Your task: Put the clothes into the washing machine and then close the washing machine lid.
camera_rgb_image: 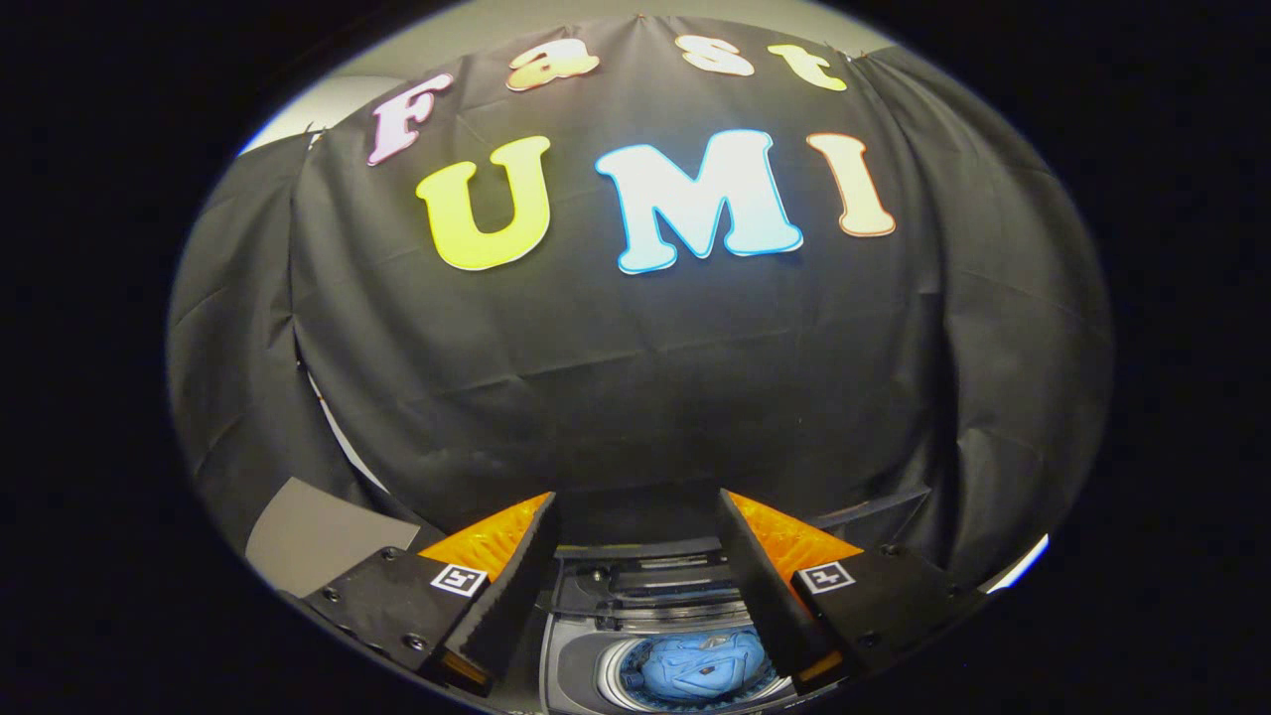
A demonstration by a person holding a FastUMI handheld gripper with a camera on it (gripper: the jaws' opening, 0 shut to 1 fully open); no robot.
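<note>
**Clothes are in the drum, lid's next**

Clothes (700, 667): one blue bundle, sitting down in the washing machine drum (635, 685), right between the gripper's fingers and below them. The gripper (635, 586) is spread wide and holding nothing, hanging above the machine.

The bundle looks soft and floppy, probably light, so it would bunch up wherever you pinch it; a thick fold on top would be the easiest grab if it needed shifting. It seems to be fully inside the tub, so I'd say the loading part is done.

Just past the drum, toward the back edge of the washing machine (571, 660), there's a dark panel (655, 586) that I reckon is the folded-back lid, though I can't tell for sure. It looks rigid and smooth, possibly slippery, so I'd hook or push its front edge rather than pinch it flat.

Beyond that is just the black cloth wall (635, 397).
</note>
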